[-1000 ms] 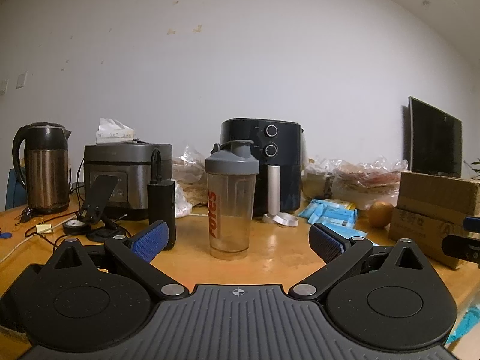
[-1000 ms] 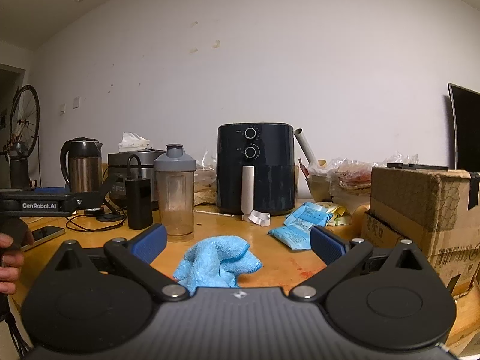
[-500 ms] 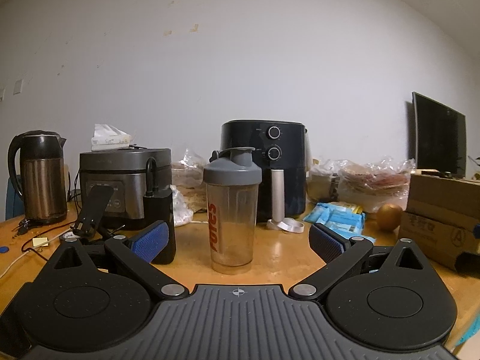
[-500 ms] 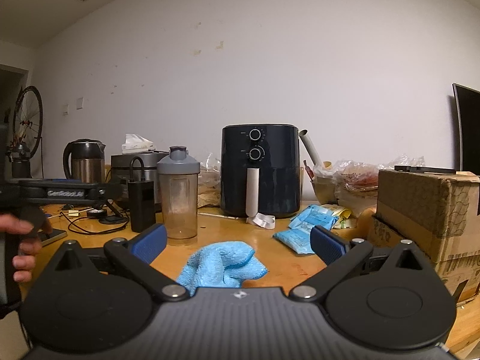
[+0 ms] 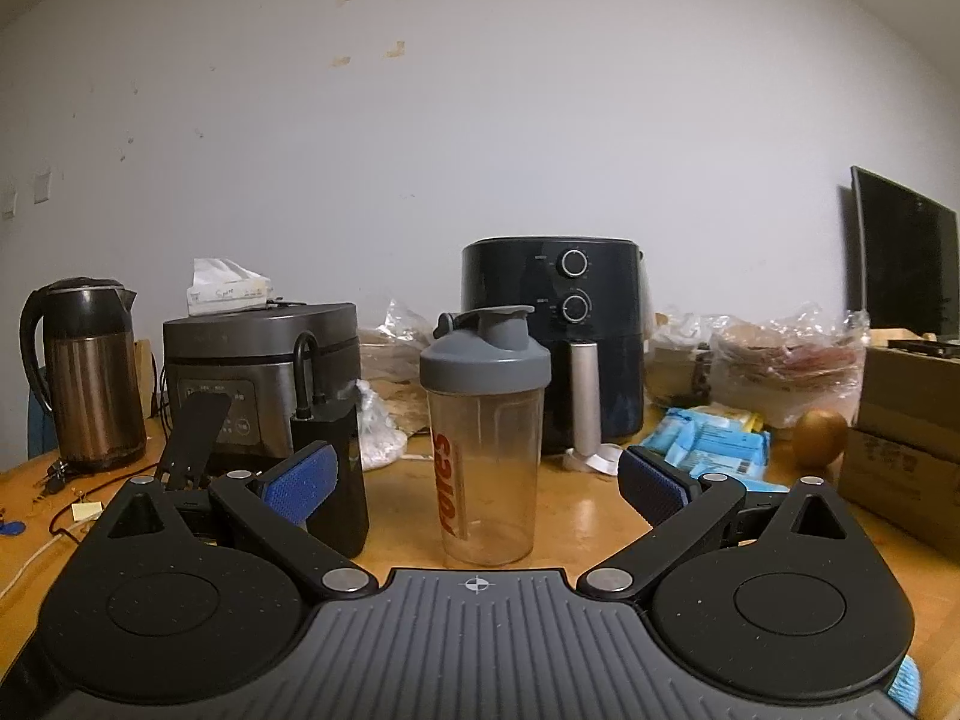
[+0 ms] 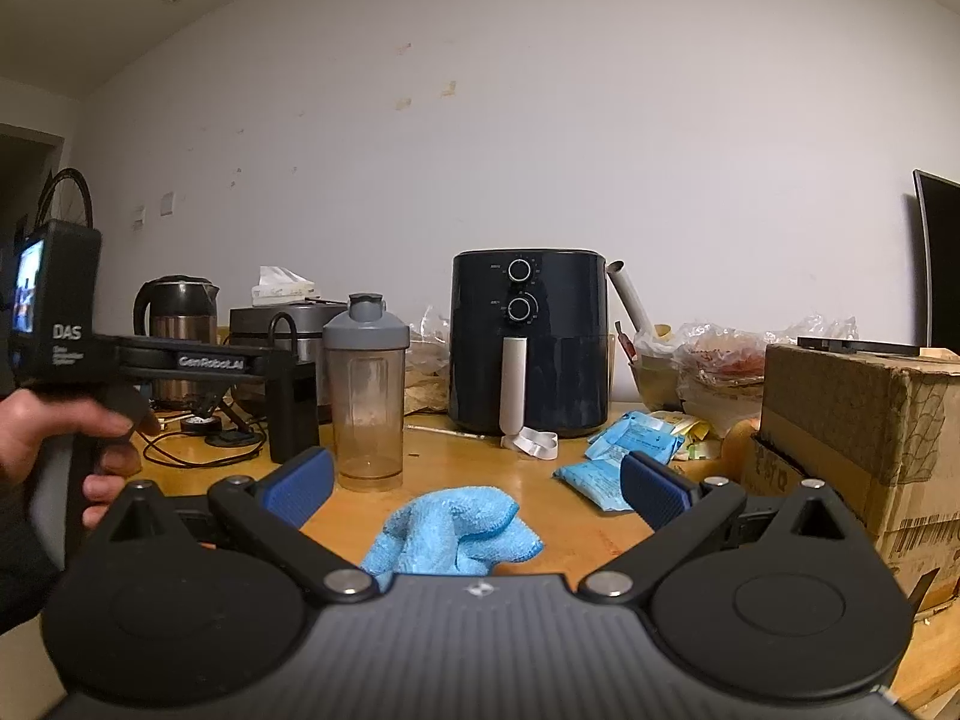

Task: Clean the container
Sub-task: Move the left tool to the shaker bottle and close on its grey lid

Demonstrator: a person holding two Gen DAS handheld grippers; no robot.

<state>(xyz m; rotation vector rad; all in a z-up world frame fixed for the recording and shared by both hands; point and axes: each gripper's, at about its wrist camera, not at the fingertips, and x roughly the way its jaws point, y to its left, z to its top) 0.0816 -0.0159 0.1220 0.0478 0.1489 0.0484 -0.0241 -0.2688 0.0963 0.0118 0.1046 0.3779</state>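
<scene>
Left gripper: jaws wide, holding nothing, touching nothing; shaker stands upright on the surface between the fingers' line, just ahead. Right gripper: jaws wide, empty, above the cloth lying near the surface's front edge; shaker left of it.

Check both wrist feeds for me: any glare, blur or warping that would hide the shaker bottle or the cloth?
Left wrist view: dim warm light, sharp; shaker bottle clear between the open left tongs, fisheye bends the wall edges. Right wrist view: equally dim, no glare; blue cloth sharp between the open right tongs, its near edge hidden by the tool body.
</scene>
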